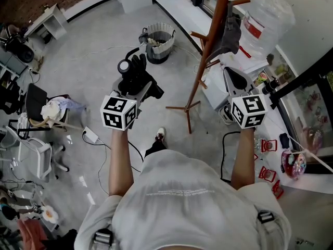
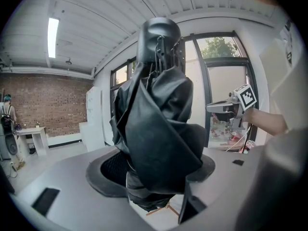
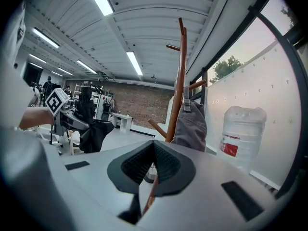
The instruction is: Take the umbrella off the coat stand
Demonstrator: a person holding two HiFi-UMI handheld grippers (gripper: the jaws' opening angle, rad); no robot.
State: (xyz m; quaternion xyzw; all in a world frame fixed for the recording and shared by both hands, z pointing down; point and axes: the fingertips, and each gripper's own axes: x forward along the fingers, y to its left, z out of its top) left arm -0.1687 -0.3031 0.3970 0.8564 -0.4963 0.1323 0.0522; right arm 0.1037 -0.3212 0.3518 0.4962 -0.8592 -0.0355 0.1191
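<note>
The black folded umbrella (image 1: 136,69) sits in my left gripper (image 1: 134,82), away from and to the left of the wooden coat stand (image 1: 208,46). In the left gripper view the umbrella (image 2: 159,119) stands upright and fills the space between the jaws of my left gripper (image 2: 154,174), which are shut on its bunched fabric. My right gripper (image 1: 237,82) hovers close to the stand's right side; its pads meet in the right gripper view (image 3: 153,150) with nothing held. From there the stand (image 3: 180,81) rises just ahead, and the umbrella (image 3: 94,129) shows at the left.
A grey garment (image 1: 229,33) hangs on the stand. A large water bottle (image 1: 265,17) stands at the right by the window. A bin (image 1: 157,43) sits on the floor beyond the left gripper, and chairs and clutter (image 1: 36,113) line the left side.
</note>
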